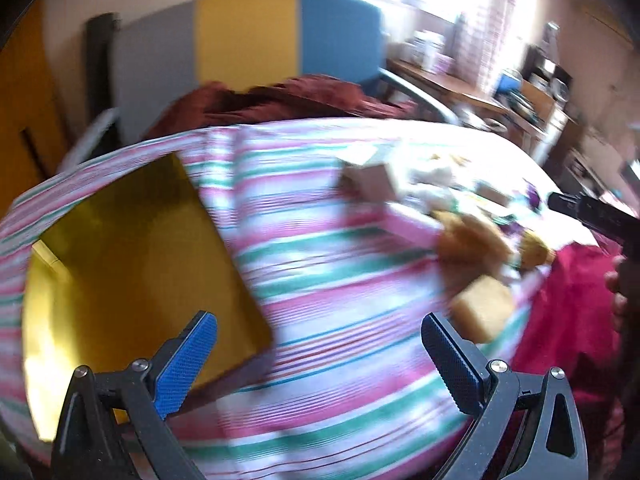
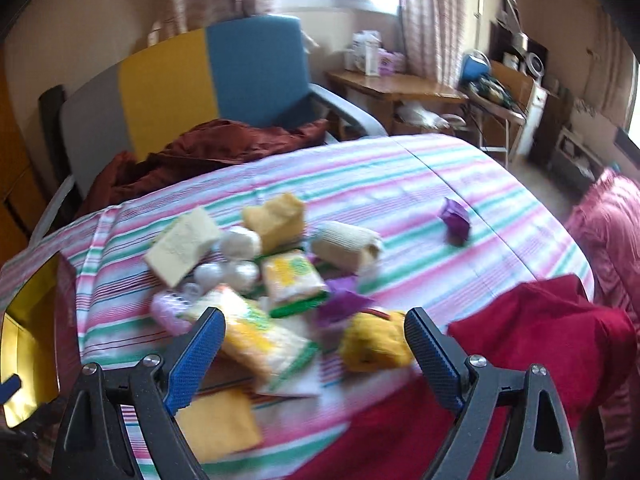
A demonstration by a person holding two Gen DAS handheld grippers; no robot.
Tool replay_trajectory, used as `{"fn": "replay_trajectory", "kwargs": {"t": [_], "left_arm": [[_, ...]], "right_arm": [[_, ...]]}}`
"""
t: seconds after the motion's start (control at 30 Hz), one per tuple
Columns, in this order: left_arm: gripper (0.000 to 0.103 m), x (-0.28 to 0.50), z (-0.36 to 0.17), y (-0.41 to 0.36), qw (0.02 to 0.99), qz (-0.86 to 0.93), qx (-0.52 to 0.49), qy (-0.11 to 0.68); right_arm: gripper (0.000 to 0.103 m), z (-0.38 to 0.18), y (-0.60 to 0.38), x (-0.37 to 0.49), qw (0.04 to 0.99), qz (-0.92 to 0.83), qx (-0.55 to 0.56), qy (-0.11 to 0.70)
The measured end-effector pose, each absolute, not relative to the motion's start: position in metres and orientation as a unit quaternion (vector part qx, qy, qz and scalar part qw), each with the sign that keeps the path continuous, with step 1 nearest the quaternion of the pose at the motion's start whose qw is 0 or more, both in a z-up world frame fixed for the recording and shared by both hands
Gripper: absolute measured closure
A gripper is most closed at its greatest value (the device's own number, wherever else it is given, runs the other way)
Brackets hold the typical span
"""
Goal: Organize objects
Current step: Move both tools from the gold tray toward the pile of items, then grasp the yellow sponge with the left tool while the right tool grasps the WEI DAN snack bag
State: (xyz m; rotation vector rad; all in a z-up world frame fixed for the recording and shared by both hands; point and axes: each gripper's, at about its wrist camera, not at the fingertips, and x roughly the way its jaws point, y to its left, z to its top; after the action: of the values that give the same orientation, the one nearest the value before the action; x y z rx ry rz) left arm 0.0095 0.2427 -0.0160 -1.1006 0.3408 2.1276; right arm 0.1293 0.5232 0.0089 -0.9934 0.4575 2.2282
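Both sets of blue-padded fingers are spread wide, nothing in them. The right gripper (image 2: 312, 344) hangs right over the jumbled pile of soft packets and sponges (image 2: 276, 276) on the striped pink-and-green bedsheet (image 2: 420, 184), so it's clearly nearer. The left gripper (image 1: 320, 354) sits beside the shiny gold open box (image 1: 136, 264), pile off to its right.

Striped bedsheet (image 2: 400, 184) – matt woven cloth; gold box (image 1: 132, 264) – glossy, mirror-smooth; snack packets (image 2: 292, 280) – shiny plastic.
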Motion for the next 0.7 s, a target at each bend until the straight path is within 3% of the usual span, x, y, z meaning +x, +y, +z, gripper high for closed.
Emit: {"fn": "replay_trajectory", "kwargs": {"t": [0.23, 0.57, 0.6, 0.7], "left_arm": [[0.0, 0.04, -0.032, 0.313, 0.444, 0.765, -0.43, 0.182], [0.0, 0.076, -0.07, 0.38, 0.489, 0.727, -0.406, 0.259], [0.002, 0.076, -0.076, 0.385, 0.487, 0.725, -0.407, 0.268], [0.035, 0.071, -0.088, 0.385, 0.51, 0.697, -0.438, 0.25]], "right_arm": [[0.011, 0.008, 0.547, 0.151, 0.331, 0.839, -0.39, 0.187], [0.011, -0.003, 0.556, 0.142, 0.273, 0.838, -0.431, 0.196], [0.011, -0.004, 0.557, 0.139, 0.264, 0.838, -0.435, 0.197], [0.011, -0.008, 0.555, 0.127, 0.233, 0.838, -0.452, 0.196]]}}
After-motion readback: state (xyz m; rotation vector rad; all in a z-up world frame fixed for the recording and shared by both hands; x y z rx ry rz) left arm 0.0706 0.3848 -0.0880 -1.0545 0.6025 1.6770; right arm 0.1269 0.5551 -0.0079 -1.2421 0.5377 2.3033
